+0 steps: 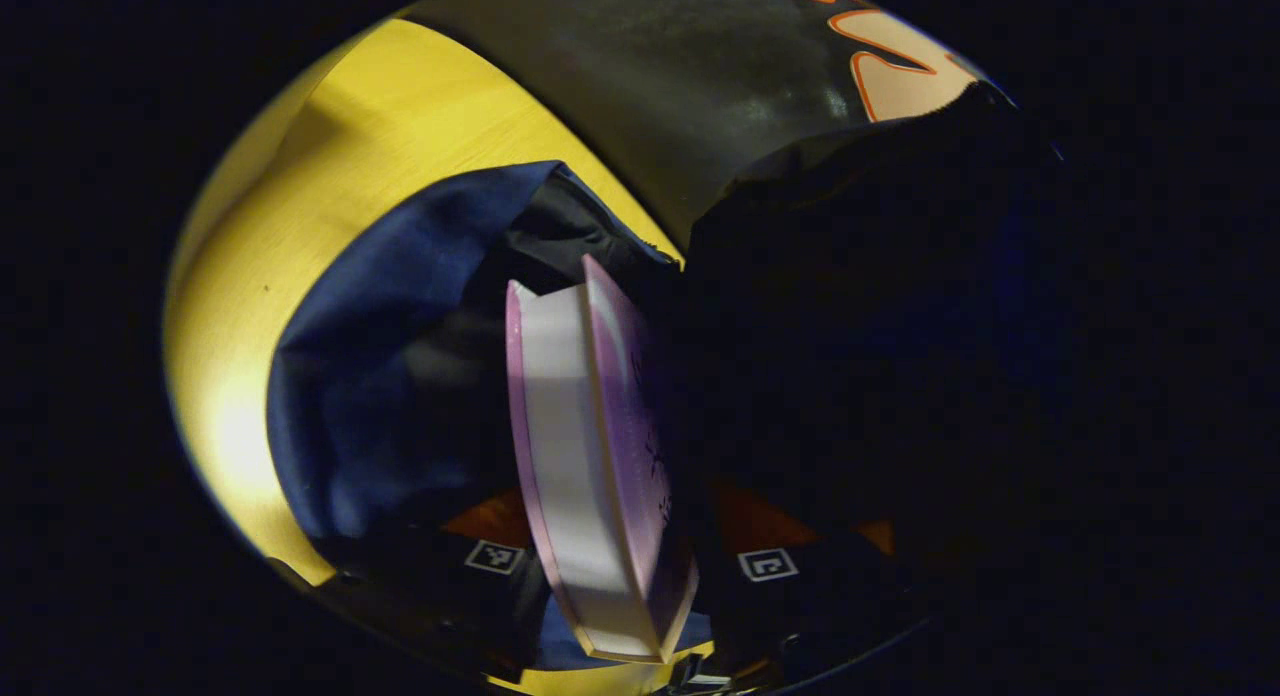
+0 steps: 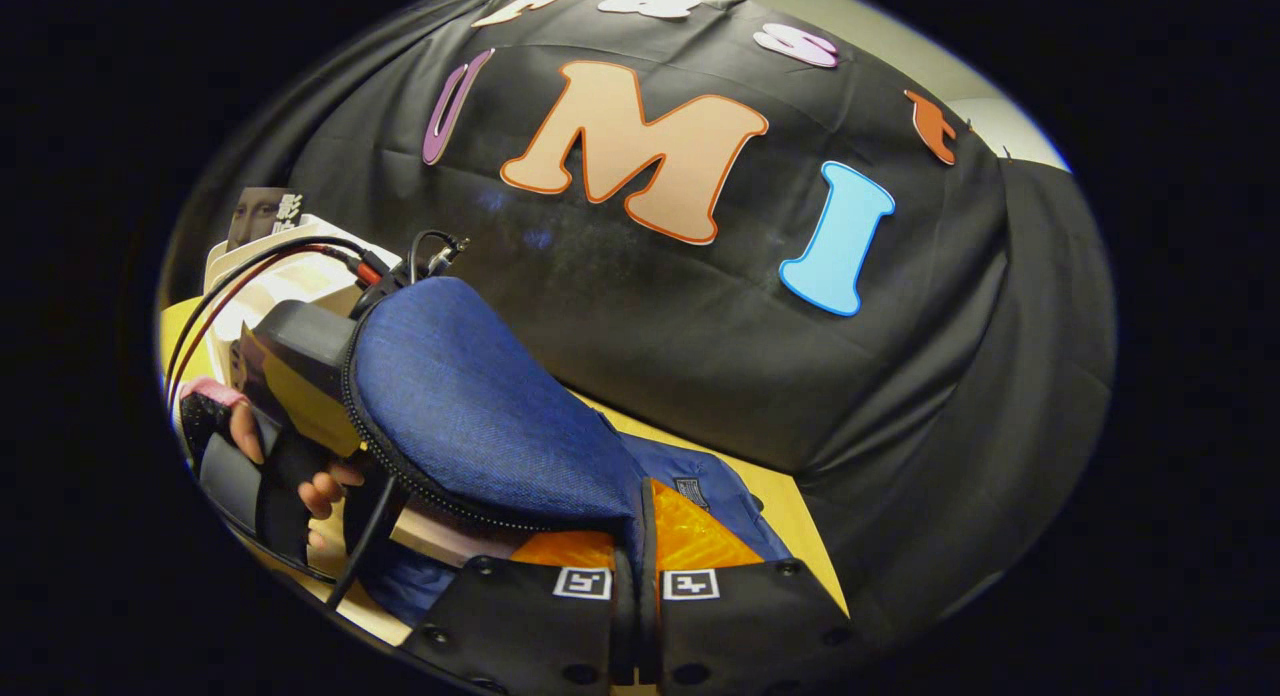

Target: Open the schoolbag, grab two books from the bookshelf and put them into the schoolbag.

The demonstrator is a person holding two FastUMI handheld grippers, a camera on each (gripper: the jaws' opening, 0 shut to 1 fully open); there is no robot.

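The left tongs [image 1: 620,566] pinch 1 book [image 1: 590,456] above the schoolbag [image 1: 390,376]. The right tongs [image 2: 634,586] clamp the schoolbag's flap [image 2: 470,406].

The blue schoolbag [image 1: 380,376] lies open on the yellow table, its zipped flap [image 2: 480,406] lifted up. A book [image 1: 600,456] with purple covers stands on edge, halfway inside the dark opening
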